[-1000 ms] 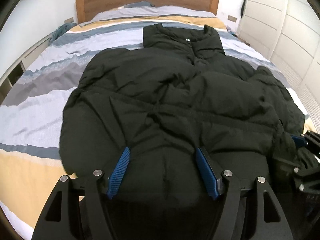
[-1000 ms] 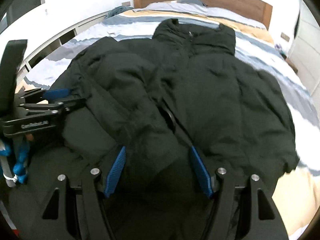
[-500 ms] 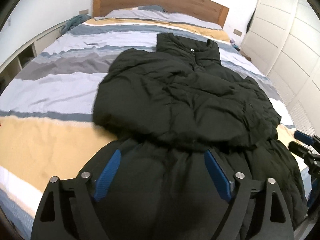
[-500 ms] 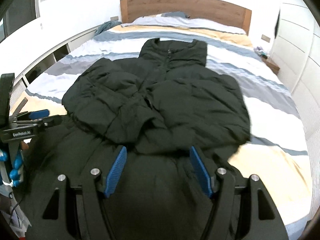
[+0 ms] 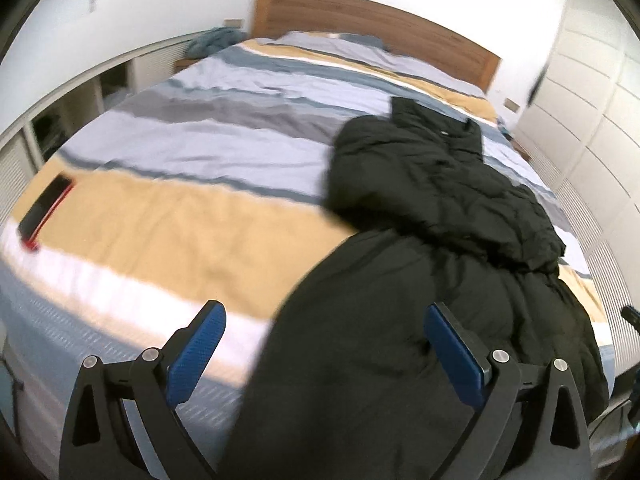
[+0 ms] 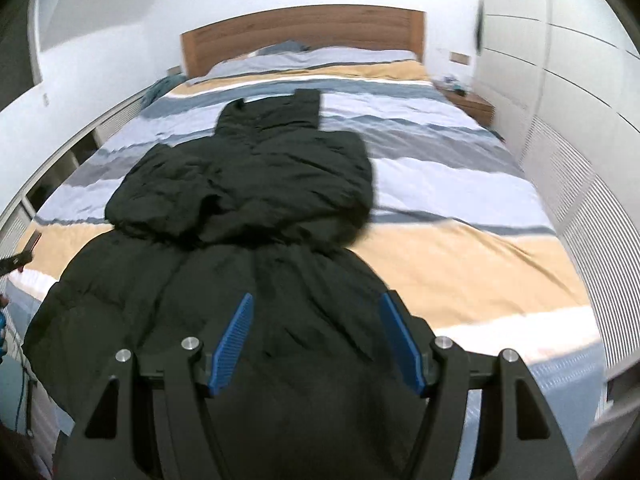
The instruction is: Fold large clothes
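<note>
Left gripper (image 5: 324, 344) is opening, its blue pads (image 5: 196, 354) standing far apart; the jacket's hem passes between them against the right-hand pad, but neither pad presses on the cloth, so I judge it released there. Right gripper (image 6: 316, 340) stands at a middling spread with the black jacket (image 6: 248, 208) bulging up between its pads; whether they bear on the padded cloth cannot be told, as the contact is hidden beneath the fingers. The jacket lies lengthwise on the striped bed (image 5: 180, 216), collar toward the wooden headboard (image 6: 304, 32), lower part draped over the foot edge of the bed nearest both cameras. Both sleeves appear folded in across the chest, forming a bunched layer over the upper body; that step reads as done. The lower half is unfolded and hangs past the foot edge, so the lengthwise fold, hem up toward collar, appears to be what is left, followed by some smoothing. A dark phone with a red edge (image 5: 46, 210) lies near the left edge of the bed, well apart from the jacket.
</note>
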Motion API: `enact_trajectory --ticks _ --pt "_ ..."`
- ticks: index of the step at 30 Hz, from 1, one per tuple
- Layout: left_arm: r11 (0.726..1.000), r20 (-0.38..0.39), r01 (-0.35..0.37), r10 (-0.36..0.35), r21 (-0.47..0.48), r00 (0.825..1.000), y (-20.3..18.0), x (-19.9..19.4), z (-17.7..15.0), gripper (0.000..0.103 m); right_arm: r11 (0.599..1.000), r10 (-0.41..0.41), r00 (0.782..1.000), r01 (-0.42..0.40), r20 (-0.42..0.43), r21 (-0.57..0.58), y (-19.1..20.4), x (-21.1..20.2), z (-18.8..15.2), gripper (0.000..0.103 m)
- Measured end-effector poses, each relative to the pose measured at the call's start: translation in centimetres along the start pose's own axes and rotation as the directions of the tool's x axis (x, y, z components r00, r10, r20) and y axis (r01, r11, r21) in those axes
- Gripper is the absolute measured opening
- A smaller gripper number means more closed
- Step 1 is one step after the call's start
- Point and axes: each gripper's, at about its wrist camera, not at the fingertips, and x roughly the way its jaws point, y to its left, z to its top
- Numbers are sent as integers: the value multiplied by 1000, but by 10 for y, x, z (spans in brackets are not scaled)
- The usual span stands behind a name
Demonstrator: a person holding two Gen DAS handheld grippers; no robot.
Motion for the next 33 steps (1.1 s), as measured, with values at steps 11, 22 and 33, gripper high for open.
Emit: enact_trajectory --ticks 11,22,33 --pt "991 37 -84 88 -108 995 63 -52 -27 98 991 -81 997 79 10 108 -63 -40 -35 65" --pt "996 167 -79 70 45 983 3 -63 109 102 998 -62 991 62 122 3 -36 -29 79 65" --pt "989 107 4 -20 148 994 -90 103 277 102 998 57 994 -55 92 -27 -6 125 234 65"
